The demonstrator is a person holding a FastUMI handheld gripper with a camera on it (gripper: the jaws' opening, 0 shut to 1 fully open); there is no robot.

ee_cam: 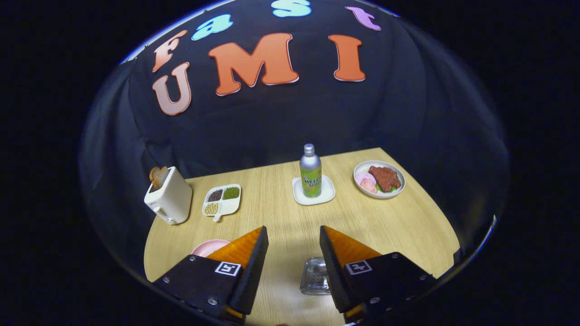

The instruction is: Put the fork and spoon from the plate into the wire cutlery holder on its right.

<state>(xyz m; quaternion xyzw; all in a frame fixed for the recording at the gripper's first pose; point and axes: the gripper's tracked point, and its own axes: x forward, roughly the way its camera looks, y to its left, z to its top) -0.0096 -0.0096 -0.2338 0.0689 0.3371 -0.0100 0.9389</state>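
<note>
My gripper spread wide, empty, high above wooden table for overview. Pink plate peeks beside my left finger; fork, spoon hidden. Wire cutlery holder sits low between fingers, against right one. Next, I judge: descend toward plate.

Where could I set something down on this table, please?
Bare wood lies ahead of the open gripper, short of the bottle. Also between bottle and divided tray. It is crowded near the fingers: pink plate, wire holder.
</note>
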